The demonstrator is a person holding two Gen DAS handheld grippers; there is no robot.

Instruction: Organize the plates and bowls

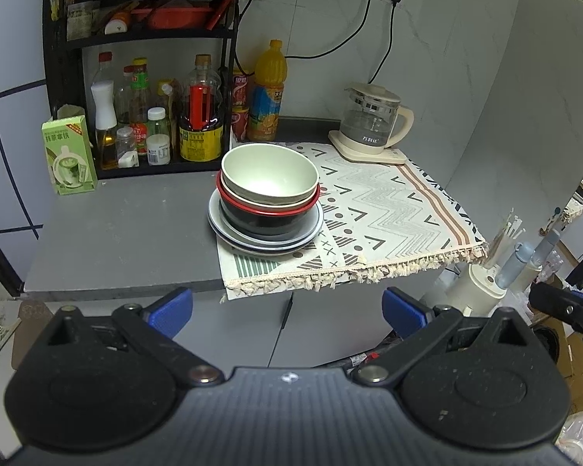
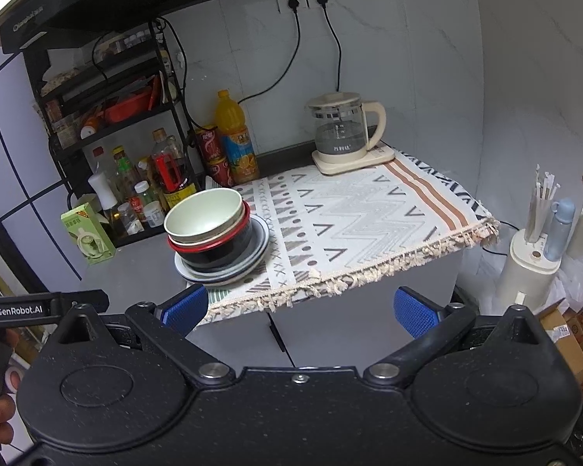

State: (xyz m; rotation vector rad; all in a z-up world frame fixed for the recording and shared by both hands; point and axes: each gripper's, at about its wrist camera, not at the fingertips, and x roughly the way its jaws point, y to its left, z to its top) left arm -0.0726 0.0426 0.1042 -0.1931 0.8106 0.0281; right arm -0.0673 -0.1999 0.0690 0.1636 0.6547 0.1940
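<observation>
on the left edge of the patterned cloth (image 1: 373, 202) stands the stack: a pale green bowl (image 1: 269, 173) in a cream bowl, in a black and red bowl (image 1: 266, 215), on grey plates (image 1: 229, 233). the kettle (image 1: 369, 118) is at the cloth's far side. both the left gripper (image 1: 287, 312) and the right gripper (image 2: 299, 308) are wide open, hold nothing, and hang before the cloth's fringe, apart from the stack.

- The left gripper (image 1: 287, 312) is hovering off the front edge of the worktop (image 1: 128, 233), its jaws standing wide apart and holding nothing.
- A pale bowl (image 1: 269, 173) is nesting in a red-rimmed black bowl (image 1: 268, 217), sitting on stacked plates (image 1: 217, 225).
- The stack is resting on the patterned cloth (image 1: 388, 209), a kettle (image 1: 373, 120) standing behind it.
</observation>
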